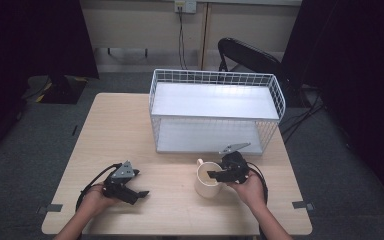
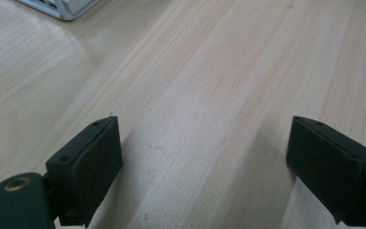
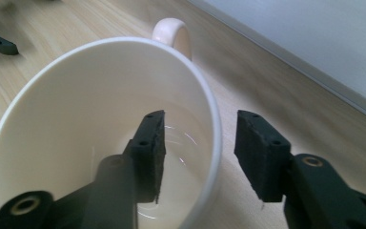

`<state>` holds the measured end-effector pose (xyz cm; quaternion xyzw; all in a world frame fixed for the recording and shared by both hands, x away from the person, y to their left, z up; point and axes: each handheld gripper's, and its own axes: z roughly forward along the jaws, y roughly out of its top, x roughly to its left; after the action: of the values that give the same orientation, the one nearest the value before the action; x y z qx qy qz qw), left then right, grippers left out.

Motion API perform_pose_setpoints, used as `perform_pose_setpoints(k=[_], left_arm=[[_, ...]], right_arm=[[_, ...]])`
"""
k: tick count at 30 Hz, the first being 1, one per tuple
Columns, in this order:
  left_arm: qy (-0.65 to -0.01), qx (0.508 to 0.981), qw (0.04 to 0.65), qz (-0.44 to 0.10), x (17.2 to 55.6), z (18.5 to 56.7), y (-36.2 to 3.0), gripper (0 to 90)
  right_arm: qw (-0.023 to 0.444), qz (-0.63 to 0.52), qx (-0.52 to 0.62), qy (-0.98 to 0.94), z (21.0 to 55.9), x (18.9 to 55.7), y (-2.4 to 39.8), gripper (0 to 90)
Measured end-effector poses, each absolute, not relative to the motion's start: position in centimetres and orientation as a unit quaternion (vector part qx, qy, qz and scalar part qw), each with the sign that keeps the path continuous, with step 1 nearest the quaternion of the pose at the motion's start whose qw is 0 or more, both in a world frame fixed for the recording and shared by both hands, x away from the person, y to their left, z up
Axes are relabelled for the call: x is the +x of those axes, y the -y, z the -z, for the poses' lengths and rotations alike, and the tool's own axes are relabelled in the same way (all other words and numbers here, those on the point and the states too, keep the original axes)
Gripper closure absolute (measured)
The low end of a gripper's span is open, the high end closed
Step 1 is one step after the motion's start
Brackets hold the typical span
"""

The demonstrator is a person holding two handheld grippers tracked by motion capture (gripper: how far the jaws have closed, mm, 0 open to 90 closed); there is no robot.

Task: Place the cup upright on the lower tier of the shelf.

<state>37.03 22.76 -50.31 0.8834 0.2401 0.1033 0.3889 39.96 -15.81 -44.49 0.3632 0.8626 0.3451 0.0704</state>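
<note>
- Standing upright on the desk [image 1: 130, 130], the cream mug [image 1: 208, 180] sits just in front of the white wire rack [image 1: 215, 110], near the rack's right half; its handle [image 3: 172, 33] points toward the rack.
- Straddling the mug's rim, the right claw [image 3: 199, 152] has one jaw inside the cup and the other outside the wall, on the side away from the handle. Both jaws are partly closed, with a gap on either side of the wall; the pads do not yet press on it.
- Step in hand, as judged: gripping the mug by its rim, probably to lift it onto the rack.
- Next move calls for closing the jaws until both pads bear squarely on the wall, then lifting straight up so the mug does not tip.
- Left of the mug and well apart from it, the left claw [image 1: 130, 192] rests low over bare desk, jaws spread wide and holding nothing.
- Beyond the rack, a dark chair [image 1: 250, 55] stands on the floor.
</note>
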Motion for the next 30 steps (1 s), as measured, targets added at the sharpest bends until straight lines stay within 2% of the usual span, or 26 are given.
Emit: perform_pose_setpoints(k=[13, 18, 30], left_arm=[[-0.240, 0.883, 0.389, -0.103, 37.0, 50.3, -22.8, 11.4], [-0.241, 0.883, 0.389, -0.103, 37.0, 50.3, -22.8, 11.4], [-0.241, 0.883, 0.389, -0.103, 37.0, 50.3, -22.8, 11.3]], right_arm=[[0.075, -0.329, 0.361, -0.870, 44.2, 40.0, 15.2, 74.5], [0.101, -0.308, 0.357, -0.876, 44.0, 39.8, 15.2, 80.3], [0.106, -0.330, 0.373, -0.861, 44.1, 39.3, 16.5, 83.2]])
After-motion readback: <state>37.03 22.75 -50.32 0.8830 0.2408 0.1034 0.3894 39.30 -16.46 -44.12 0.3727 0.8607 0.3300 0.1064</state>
